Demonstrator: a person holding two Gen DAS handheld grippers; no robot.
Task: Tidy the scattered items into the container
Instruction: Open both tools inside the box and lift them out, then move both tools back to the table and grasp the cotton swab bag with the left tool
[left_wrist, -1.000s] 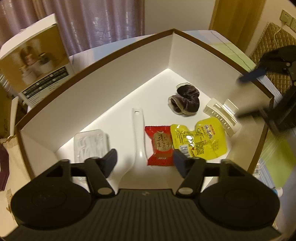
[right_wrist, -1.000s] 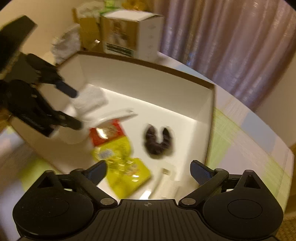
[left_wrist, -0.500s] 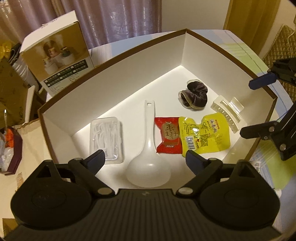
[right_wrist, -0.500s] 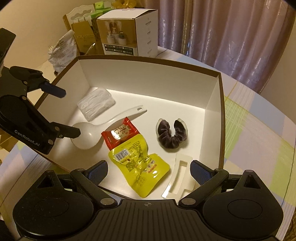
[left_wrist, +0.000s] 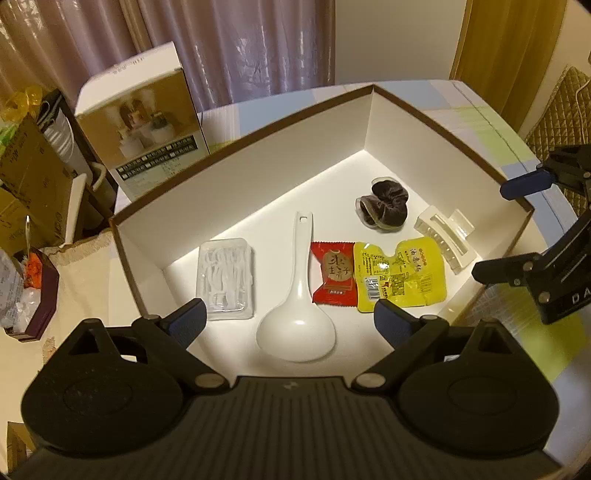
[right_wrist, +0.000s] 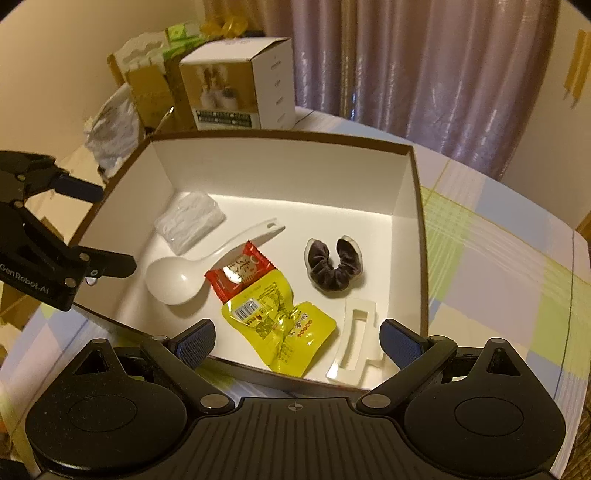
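The left tool (left_wrist: 288, 326) has drawn up and back from the white spoon (left_wrist: 297, 317) in the box (left_wrist: 236, 195), and its jaws have spread wide and empty. The right tool (right_wrist: 297, 341) has rolled and steadied, its view no longer blurred.

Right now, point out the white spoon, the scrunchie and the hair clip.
white spoon (left_wrist: 296, 334), left wrist view, on its bowl.
scrunchie (left_wrist: 384, 206), left wrist view, on the dark fabric.
hair clip (right_wrist: 356, 341), right wrist view, on its long body.
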